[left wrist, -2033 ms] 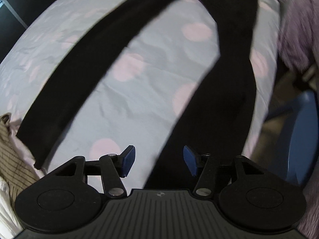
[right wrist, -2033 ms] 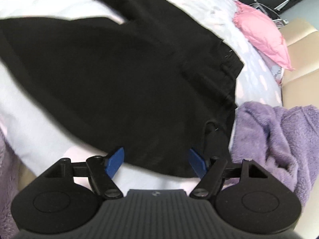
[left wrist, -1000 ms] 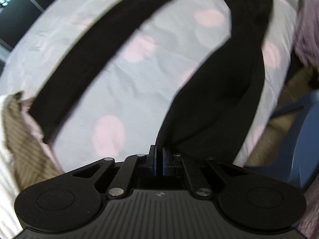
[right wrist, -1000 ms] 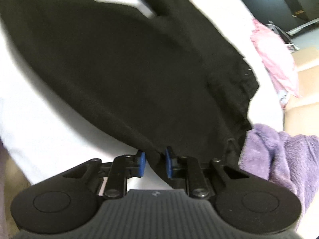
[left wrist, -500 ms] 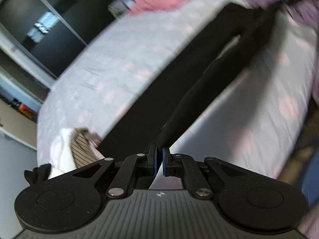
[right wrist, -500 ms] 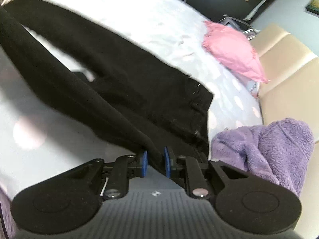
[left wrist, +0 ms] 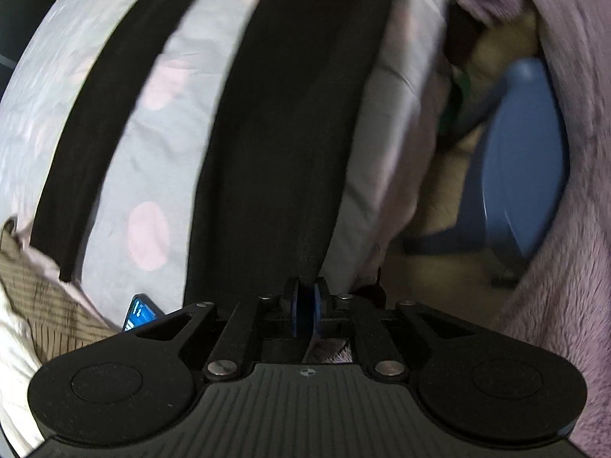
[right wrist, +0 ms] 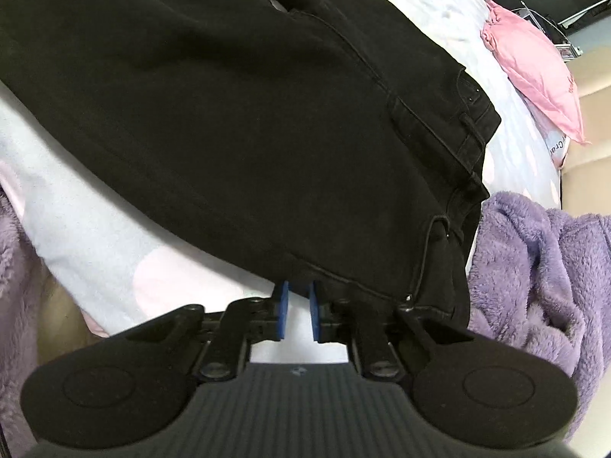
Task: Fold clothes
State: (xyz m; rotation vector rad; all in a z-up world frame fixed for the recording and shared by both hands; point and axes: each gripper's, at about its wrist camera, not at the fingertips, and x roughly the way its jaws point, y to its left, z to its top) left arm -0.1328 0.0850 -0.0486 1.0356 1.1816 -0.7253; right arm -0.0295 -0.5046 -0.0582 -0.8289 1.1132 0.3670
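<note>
Black trousers (left wrist: 290,122) lie on a pale sheet with pink dots (left wrist: 172,122). In the left wrist view my left gripper (left wrist: 306,299) is shut on the hem of the near leg, stretched out flat; the far leg (left wrist: 110,87) lies apart to its left. In the right wrist view my right gripper (right wrist: 297,307) is shut on the near side edge of the trousers (right wrist: 244,114) by the waistband (right wrist: 469,122), with a narrow gap between the blue pads.
A purple fleece (right wrist: 542,263) lies right of the waistband and also shows at the right in the left wrist view (left wrist: 565,229). A pink pillow (right wrist: 534,57) lies far right. A striped beige garment (left wrist: 42,297) and a phone (left wrist: 139,313) sit at left. A blue chair (left wrist: 523,160) stands beside the bed.
Both grippers closed on the trousers, lifted the near leg and side up over the bed, then brought them back down. The near leg now lies straight and flat.
</note>
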